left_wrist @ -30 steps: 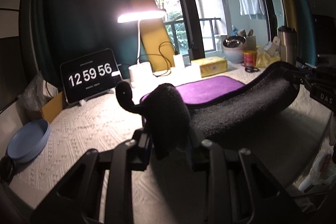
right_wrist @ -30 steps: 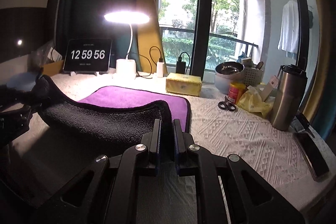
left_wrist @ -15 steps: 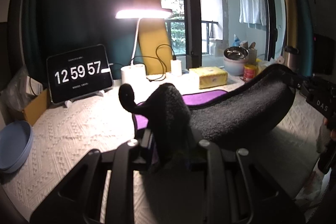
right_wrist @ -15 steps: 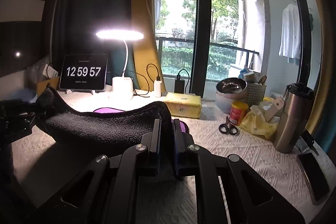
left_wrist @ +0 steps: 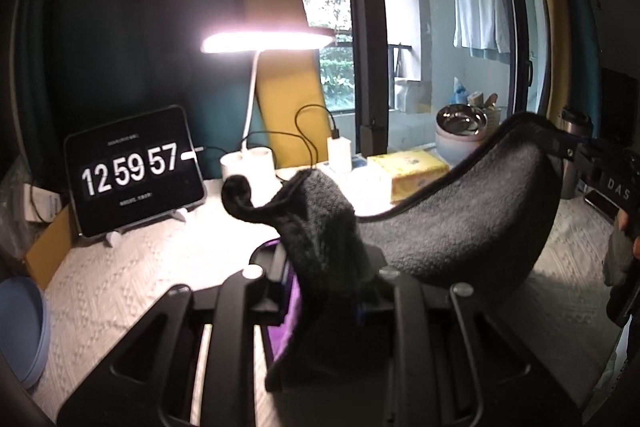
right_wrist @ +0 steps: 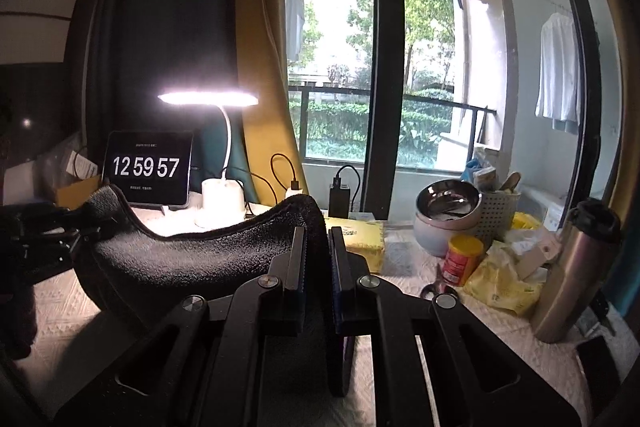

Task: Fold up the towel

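The towel (left_wrist: 460, 219) is dark grey on one side and purple on the other. It hangs in a sagging arc above the table between my two grippers. My left gripper (left_wrist: 324, 267) is shut on one corner, which bunches up over the jaws; a strip of the purple side (left_wrist: 294, 301) shows below. My right gripper (right_wrist: 318, 247) is shut on the other corner, and the towel (right_wrist: 192, 255) runs from it leftward to the left gripper (right_wrist: 36, 239). In the left wrist view the right gripper (left_wrist: 600, 163) holds the far end at the right.
A white textured cloth covers the table (left_wrist: 132, 267). At the back stand a clock tablet (right_wrist: 148, 169), a lit desk lamp (right_wrist: 222, 203), a yellow box (right_wrist: 360, 237), steel bowl (right_wrist: 446, 203), red can (right_wrist: 462, 259), scissors (right_wrist: 434, 291) and a steel flask (right_wrist: 572, 267). A blue bowl (left_wrist: 20, 327) sits left.
Both grippers have risen, lifting the towel's near edge off the table. The purple side that lay spread on the table is now almost out of sight behind the raised dark side.
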The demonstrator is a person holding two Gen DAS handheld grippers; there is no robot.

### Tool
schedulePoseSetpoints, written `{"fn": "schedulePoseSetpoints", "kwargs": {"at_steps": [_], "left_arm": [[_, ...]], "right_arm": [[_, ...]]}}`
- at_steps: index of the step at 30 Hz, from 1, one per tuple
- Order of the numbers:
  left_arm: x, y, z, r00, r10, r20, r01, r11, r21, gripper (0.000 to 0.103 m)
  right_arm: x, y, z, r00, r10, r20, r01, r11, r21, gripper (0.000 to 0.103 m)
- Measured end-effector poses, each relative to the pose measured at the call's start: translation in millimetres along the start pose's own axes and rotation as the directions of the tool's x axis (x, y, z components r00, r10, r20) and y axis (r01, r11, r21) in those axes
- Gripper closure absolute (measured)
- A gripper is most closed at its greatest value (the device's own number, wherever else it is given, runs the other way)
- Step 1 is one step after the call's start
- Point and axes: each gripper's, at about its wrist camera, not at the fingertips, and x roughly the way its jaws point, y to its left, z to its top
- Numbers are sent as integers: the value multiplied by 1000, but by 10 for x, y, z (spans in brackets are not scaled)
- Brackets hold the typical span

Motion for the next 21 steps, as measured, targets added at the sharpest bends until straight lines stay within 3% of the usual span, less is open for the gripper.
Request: {"fn": "schedulePoseSetpoints", "kwargs": {"at_steps": [12,18,21], "left_arm": [[840,182,93,991,-19,-132,14,999,-39,80],[1293,240,-20,972,-17,-233,7,999,-45,80],[1501,307,-91,950,-25,-310,1,997,-78,80]], "right_arm": [[893,-118,52,989,-27,-144,25,1000,-10,92],[1442,-107,-160,958,-37,-284,29,999,-31,92],[1616,-116,-265,942,-50,-331,42,999,-31,92]]}}
